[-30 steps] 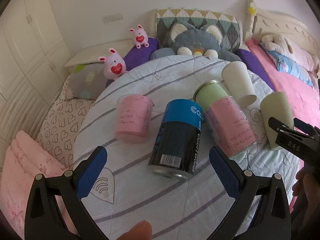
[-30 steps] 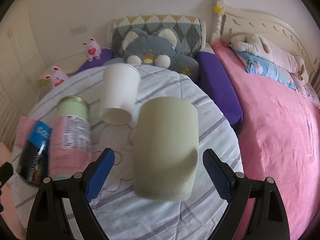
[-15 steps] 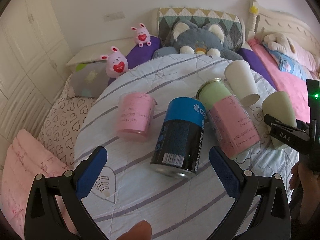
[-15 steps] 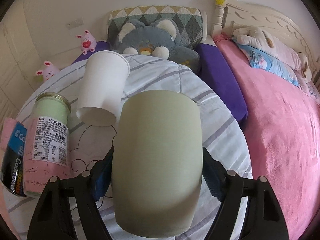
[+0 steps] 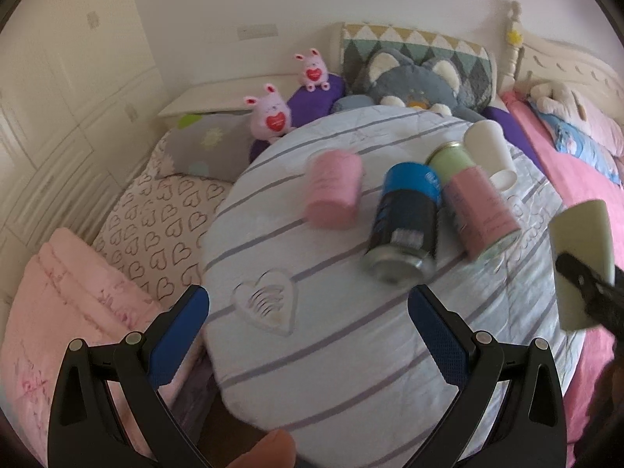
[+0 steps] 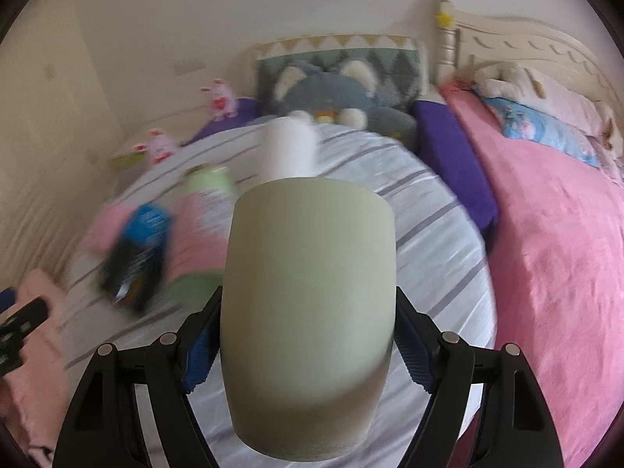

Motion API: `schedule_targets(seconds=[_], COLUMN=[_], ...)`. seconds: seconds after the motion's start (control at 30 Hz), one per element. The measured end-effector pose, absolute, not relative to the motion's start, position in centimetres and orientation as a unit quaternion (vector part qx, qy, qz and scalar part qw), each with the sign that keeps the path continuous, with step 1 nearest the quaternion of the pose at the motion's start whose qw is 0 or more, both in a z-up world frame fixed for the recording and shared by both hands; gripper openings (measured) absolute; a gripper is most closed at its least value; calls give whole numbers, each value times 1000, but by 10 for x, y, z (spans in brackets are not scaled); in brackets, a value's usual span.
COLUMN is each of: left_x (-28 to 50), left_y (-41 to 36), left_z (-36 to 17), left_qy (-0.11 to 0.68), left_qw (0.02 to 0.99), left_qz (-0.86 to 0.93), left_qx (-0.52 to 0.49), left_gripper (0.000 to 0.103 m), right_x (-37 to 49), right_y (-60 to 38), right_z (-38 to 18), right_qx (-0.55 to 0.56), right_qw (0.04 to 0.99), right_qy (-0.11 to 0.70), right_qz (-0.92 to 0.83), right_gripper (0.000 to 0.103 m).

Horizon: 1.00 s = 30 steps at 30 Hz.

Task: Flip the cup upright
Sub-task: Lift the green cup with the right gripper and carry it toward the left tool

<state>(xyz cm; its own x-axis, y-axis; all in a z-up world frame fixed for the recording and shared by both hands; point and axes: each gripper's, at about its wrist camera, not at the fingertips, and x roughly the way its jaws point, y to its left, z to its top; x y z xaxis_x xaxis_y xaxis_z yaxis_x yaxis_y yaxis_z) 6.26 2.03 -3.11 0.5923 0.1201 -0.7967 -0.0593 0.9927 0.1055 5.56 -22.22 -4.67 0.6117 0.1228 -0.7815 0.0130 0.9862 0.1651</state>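
The right gripper (image 6: 308,351) is clamped across the sides of the pale sage-green matte cup (image 6: 308,312), blue pads pressed to the wall on either side — a grip across the body that leaves both ends free, which suits turning it over. In the right wrist view the cup fills the middle, its flat end facing away from the camera; from the left wrist view it appears raised at the far right edge, apparently lifted clear of the round table covered in white quilt with grey stripes (image 5: 351,351), though contact is hard to judge. Which end is the mouth cannot be told here. The left gripper (image 5: 308,331) is spread wide and empty, hovering over the near edge of the table, probably kept out of the way. Further back lie a black can with a blue band (image 5: 405,230), a pink-labelled green jar (image 5: 475,210), a pink plastic tub (image 5: 333,191) and a white paper cup (image 5: 489,152) — all on their sides or inverted, candidates for later flips.
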Motion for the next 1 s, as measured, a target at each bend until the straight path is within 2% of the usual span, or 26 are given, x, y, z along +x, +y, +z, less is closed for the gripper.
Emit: schedule_targets(seconds=[0.27, 0.57, 1.0], left_x=[18, -8, -31], left_y=[59, 68, 33], left_z=[-36, -37, -17], left_qy=[455, 453, 443], left_qw=[888, 889, 896], left_qz=[66, 61, 33], left_qx=[17, 11, 5], left_gripper=[103, 103, 103], right_x=[10, 12, -39], right_y=[-155, -127, -157], right_z=[-56, -99, -34], right_qx=[86, 79, 79], right_qw=[875, 858, 898], right_qy=[463, 498, 422], right_qz=[110, 97, 100], right_gripper=[79, 81, 82])
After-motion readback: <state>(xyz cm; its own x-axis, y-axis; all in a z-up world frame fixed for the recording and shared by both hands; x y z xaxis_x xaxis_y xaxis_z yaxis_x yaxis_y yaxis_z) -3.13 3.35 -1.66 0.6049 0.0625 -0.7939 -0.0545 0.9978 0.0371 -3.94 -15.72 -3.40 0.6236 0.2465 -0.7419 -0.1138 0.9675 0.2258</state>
